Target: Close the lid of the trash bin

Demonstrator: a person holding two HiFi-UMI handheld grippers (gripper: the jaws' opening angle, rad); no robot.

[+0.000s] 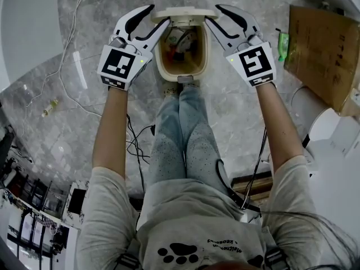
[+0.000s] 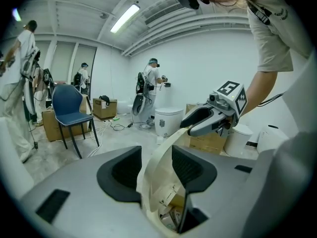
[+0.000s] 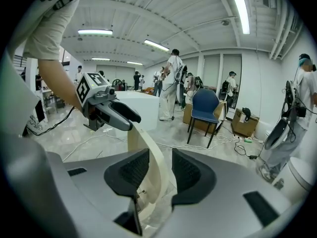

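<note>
The cream trash bin (image 1: 162, 66) stands on the floor at the top middle of the head view, with rubbish showing inside. Its lid (image 1: 183, 14) is raised at the far side. My left gripper (image 1: 159, 14) is at the lid's left end and my right gripper (image 1: 213, 14) at its right end. In the left gripper view the lid's rim (image 2: 166, 148) runs up between the open jaws of the left gripper (image 2: 156, 170), across to the right gripper (image 2: 187, 127). In the right gripper view the lid (image 3: 148, 150) likewise passes between the right gripper's (image 3: 154, 175) open jaws.
The person's legs (image 1: 183, 117) stand right before the bin. A cardboard box (image 1: 323, 44), a green bottle (image 1: 282, 45) and white bins (image 1: 315, 111) are to the right. Cables (image 1: 73, 66) trail on the marble floor to the left. A blue chair (image 2: 69, 108) and people are farther off.
</note>
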